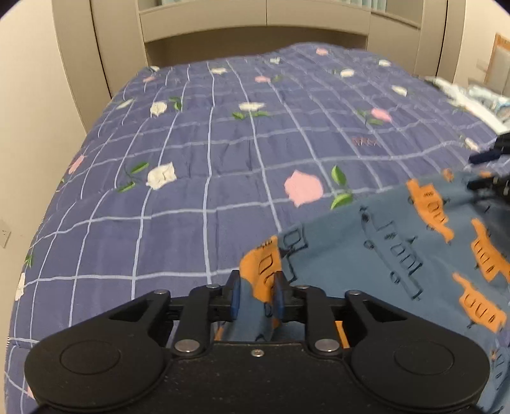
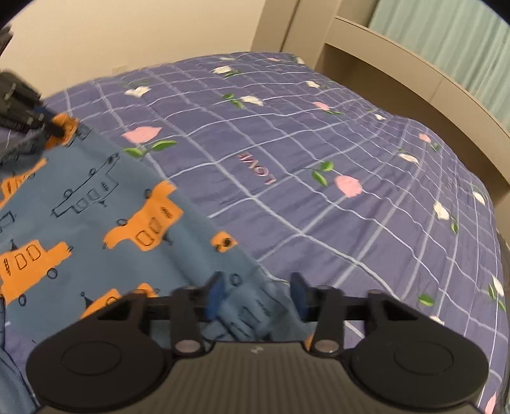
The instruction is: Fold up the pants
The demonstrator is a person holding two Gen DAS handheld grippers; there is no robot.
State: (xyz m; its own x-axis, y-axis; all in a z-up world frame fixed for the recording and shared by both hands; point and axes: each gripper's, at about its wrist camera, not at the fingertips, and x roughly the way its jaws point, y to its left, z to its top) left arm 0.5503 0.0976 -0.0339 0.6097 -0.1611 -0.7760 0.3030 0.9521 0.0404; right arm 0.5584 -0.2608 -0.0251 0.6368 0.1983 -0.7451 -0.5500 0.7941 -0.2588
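Item: blue cotton pants printed with orange trucks and outlined vehicles [image 1: 366, 235], lying partly lifted over a purple quilted bedspread with a pale grid and pink and white flowers [image 1: 197, 159], which covers the bed ahead of both tools. Left tool [image 1: 256, 294]: jaws drawn close together, pinching a bunched fold of the pants' edge between the blue pads [image 1: 235, 299]; the cloth runs from that pinch away to the tool's right, toward the other tool, seen blurred at the far right edge. Right tool [image 2: 255, 294]: jaws stand apart, with a ridge of the pants lying between the fingers [image 2: 215, 296]; whether the pads touch the cloth cannot be told, and no firm hold shows. From this tool the pants spread out to its left and forward, and the left tool appears blurred at the upper left with an orange-printed corner at its tip. Backdrop: beige wooden headboard [image 1: 255, 28] beyond the bedspread. Step in hand, judged: the garment's edge is being taken up at two points for laying out or a first fold, one point secured, the other not. Next move, judged: the right tool needs to close on the ridge between its fingers, after which both tools should carry the held edge together, keeping the cloth taut between them so the fold lands flat.
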